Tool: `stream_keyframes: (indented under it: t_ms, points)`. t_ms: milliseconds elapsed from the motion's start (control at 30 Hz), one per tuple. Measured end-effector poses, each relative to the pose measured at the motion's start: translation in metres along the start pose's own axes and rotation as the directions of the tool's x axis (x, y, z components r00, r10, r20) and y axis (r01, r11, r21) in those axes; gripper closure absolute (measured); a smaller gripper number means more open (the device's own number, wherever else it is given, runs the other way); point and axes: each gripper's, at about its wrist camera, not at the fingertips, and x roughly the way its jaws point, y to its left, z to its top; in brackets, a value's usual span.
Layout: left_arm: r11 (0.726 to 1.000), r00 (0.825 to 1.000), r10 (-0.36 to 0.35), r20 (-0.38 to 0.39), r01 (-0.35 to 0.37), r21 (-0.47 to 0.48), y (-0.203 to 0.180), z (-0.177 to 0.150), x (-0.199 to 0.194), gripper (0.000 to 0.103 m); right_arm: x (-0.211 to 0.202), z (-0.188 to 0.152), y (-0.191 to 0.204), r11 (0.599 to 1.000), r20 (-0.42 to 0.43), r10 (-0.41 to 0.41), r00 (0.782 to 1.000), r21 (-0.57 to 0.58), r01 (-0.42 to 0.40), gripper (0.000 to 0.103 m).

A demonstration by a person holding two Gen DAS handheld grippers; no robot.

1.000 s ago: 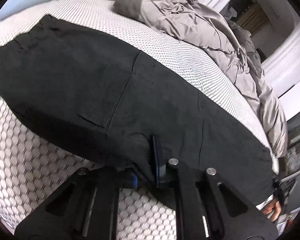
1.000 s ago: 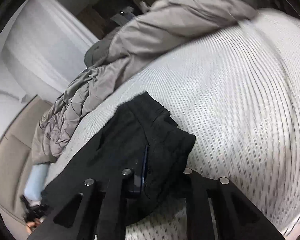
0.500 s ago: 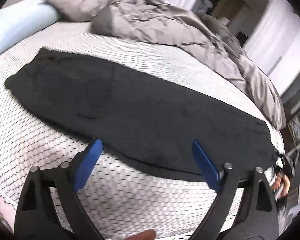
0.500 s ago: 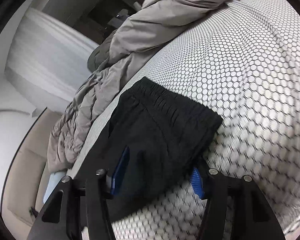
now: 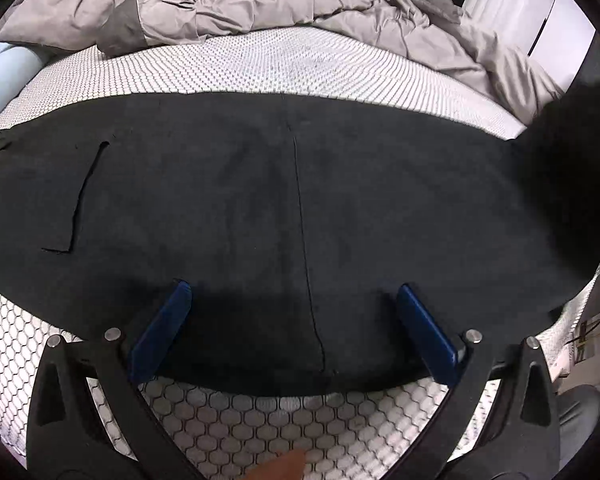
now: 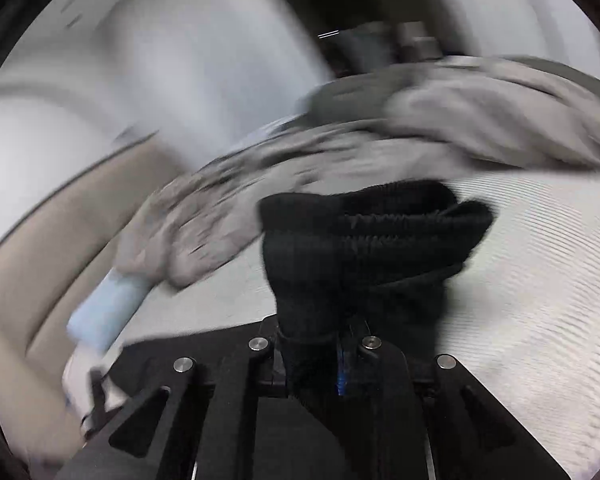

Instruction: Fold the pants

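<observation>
Two tools: left tool [image 5: 292,308] spread wide over pants [image 5: 260,200], right tool [image 6: 320,360] just clamped their waistband.

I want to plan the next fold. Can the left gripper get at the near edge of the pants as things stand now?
Probably yes. The left gripper is open, its blue pads spread above the near edge of the black pants, which lie flat on the mattress with nothing covering that edge. The right gripper holds the waistband end, well to the side.

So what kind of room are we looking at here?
Most likely a bedroom: black pants lie spread on a mattress, with a rumpled grey duvet behind and a pale blue pillow at its edge.
</observation>
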Motion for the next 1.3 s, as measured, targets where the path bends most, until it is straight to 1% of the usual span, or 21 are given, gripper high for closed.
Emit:
stream_keyframes:
  t_ms: [67, 100, 133, 167, 233, 267, 333, 400, 433, 467, 533, 567, 633, 667, 733, 833, 967, 1000, 1100, 1200, 1300]
  points:
    - [0.999, 1.0, -0.016, 0.011, 0.017, -0.036, 0.012, -0.001, -0.006, 0.001, 0.03, -0.006, 0.059, 0.986, -0.082, 0.122, 0.989, -0.101, -0.131, 0.089]
    - [0.998, 1.0, -0.014, 0.017, 0.015, -0.057, 0.019, -0.001, -0.009, 0.001, 0.049, -0.011, 0.085, 0.969, -0.147, 0.183, 0.972, -0.143, -0.204, 0.089]
    - [0.996, 0.999, -0.017, 0.03, 0.02, -0.087, 0.028, 0.0, -0.014, 0.001, 0.07, -0.02, 0.11, 0.945, -0.231, 0.229, 0.946, -0.181, -0.273, 0.083]
    - [0.994, 0.999, -0.025, 0.042, 0.03, -0.106, 0.034, 0.0, -0.018, 0.001, 0.089, -0.035, 0.132, 0.916, -0.339, 0.256, 0.905, -0.214, -0.339, 0.075]
    - [0.988, 0.996, -0.036, 0.076, 0.047, -0.146, 0.048, -0.001, -0.031, 0.001, 0.108, -0.063, 0.152, 0.877, -0.481, 0.238, 0.844, -0.268, -0.4, 0.074]
    - [0.986, 0.995, -0.039, 0.092, 0.053, -0.156, 0.057, -0.005, -0.04, 0.001, 0.111, -0.074, 0.152, 0.866, -0.508, 0.214, 0.834, -0.296, -0.403, 0.074]
    - [0.983, 0.991, -0.051, 0.121, 0.071, -0.171, 0.062, -0.008, -0.049, 0.001, 0.106, -0.083, 0.139, 0.875, -0.499, 0.15, 0.853, -0.335, -0.35, 0.072]
    - [0.978, 0.988, -0.088, 0.13, 0.11, -0.176, 0.063, -0.004, -0.054, 0.001, 0.104, -0.085, 0.113, 0.914, -0.458, 0.058, 0.887, -0.333, -0.232, 0.062]
    - [0.976, 0.985, -0.115, 0.132, 0.137, -0.171, 0.059, -0.002, -0.054, 0.001, 0.105, -0.089, 0.098, 0.934, -0.448, -0.009, 0.894, -0.324, -0.152, 0.06]
    - [0.974, 0.982, -0.142, 0.126, 0.161, -0.158, 0.055, 0.002, -0.052, 0.001, 0.108, -0.092, 0.082, 0.943, -0.451, -0.092, 0.888, -0.326, -0.067, 0.06]
    - [0.971, 0.976, -0.195, 0.094, 0.206, -0.121, 0.038, 0.006, -0.047, 0.005, 0.109, -0.098, 0.058, 0.943, -0.46, -0.194, 0.867, -0.331, 0.035, 0.06]
    - [0.97, 0.974, -0.215, 0.073, 0.222, -0.099, 0.03, 0.008, -0.041, 0.009, 0.107, -0.097, 0.051, 0.946, -0.465, -0.198, 0.863, -0.321, 0.044, 0.06]
    - [0.962, 0.964, -0.265, 0.005, 0.265, -0.057, 0.015, 0.007, -0.03, 0.025, 0.095, -0.09, 0.044, 0.959, -0.441, -0.172, 0.881, -0.279, 0.048, 0.06]
    - [0.959, 0.96, -0.278, -0.012, 0.277, -0.055, 0.011, 0.006, -0.026, 0.027, 0.09, -0.084, 0.04, 0.965, -0.419, -0.159, 0.894, -0.258, 0.051, 0.06]
    - [0.948, 0.95, -0.311, -0.04, 0.307, -0.079, 0.009, 0.011, -0.013, 0.027, 0.08, -0.078, 0.036, 0.972, -0.393, -0.126, 0.911, -0.231, 0.035, 0.06]
    - [0.931, 0.936, -0.344, -0.08, 0.329, -0.157, 0.015, 0.025, 0.009, 0.027, 0.084, -0.069, 0.036, 0.985, -0.386, -0.065, 0.92, -0.175, -0.004, 0.059]
    - [0.901, 0.906, -0.407, -0.113, 0.378, -0.214, 0.021, 0.044, 0.034, 0.025, 0.093, -0.069, 0.026, 0.989, -0.399, -0.054, 0.915, -0.149, -0.006, 0.058]
    - [0.889, 0.893, -0.432, -0.125, 0.399, -0.224, 0.022, 0.048, 0.039, 0.025, 0.088, -0.073, 0.024, 0.989, -0.403, -0.058, 0.913, -0.146, -0.002, 0.058]
    - [0.875, 0.88, -0.453, -0.142, 0.41, -0.257, 0.027, 0.061, 0.049, 0.025, 0.096, -0.081, 0.013, 0.993, -0.421, -0.053, 0.906, -0.114, 0.005, 0.058]
    - [0.868, 0.869, -0.475, -0.138, 0.436, -0.239, 0.025, 0.07, 0.048, 0.025, 0.098, -0.079, 0.011, 0.995, -0.414, -0.042, 0.909, -0.1, 0.0, 0.058]
    - [0.878, 0.856, -0.471, -0.213, 0.432, -0.207, 0.014, 0.066, 0.064, 0.025, 0.097, -0.079, 0.01, 0.996, -0.407, -0.025, 0.913, -0.091, -0.014, 0.058]
